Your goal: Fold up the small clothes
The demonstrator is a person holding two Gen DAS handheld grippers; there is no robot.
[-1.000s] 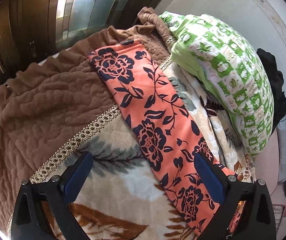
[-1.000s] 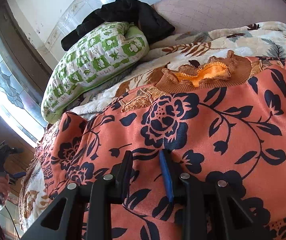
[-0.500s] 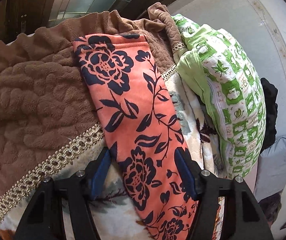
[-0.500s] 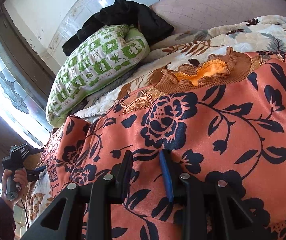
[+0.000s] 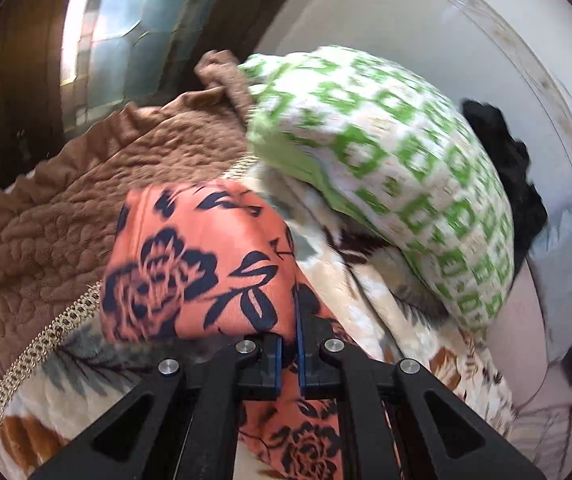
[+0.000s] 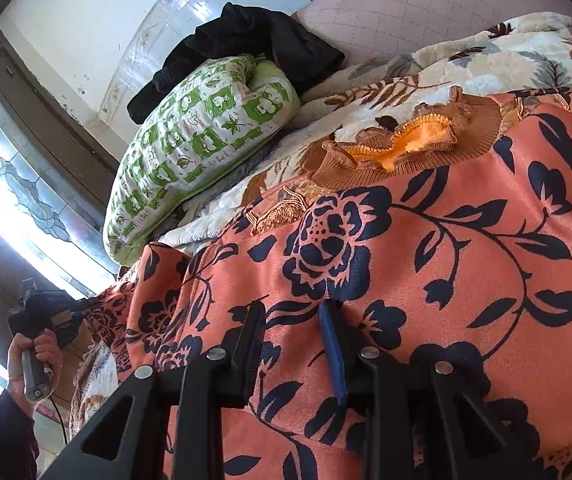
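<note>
A small orange top with a dark blue flower print (image 6: 426, 264) lies spread on the bed, its brown ribbed collar (image 6: 410, 152) at the far edge. My left gripper (image 5: 290, 344) is shut on the end of its sleeve (image 5: 193, 256) and holds the cloth bunched and lifted off the blanket. My right gripper (image 6: 292, 344) rests on the body of the top with its jaws partly closed around a fold of the cloth. The left gripper also shows at the far left of the right wrist view (image 6: 45, 312), held in a hand.
A floral blanket (image 5: 386, 312) covers the bed, with a brown quilted blanket (image 5: 45, 220) on its left. A green and white pillow (image 5: 398, 168) lies against the wall, with dark clothes (image 6: 245, 40) behind it. A window (image 6: 13, 208) is at the left.
My left gripper has moved in over the sleeve, closed on its end and lifted it. My right gripper has stayed on the top's body.
</note>
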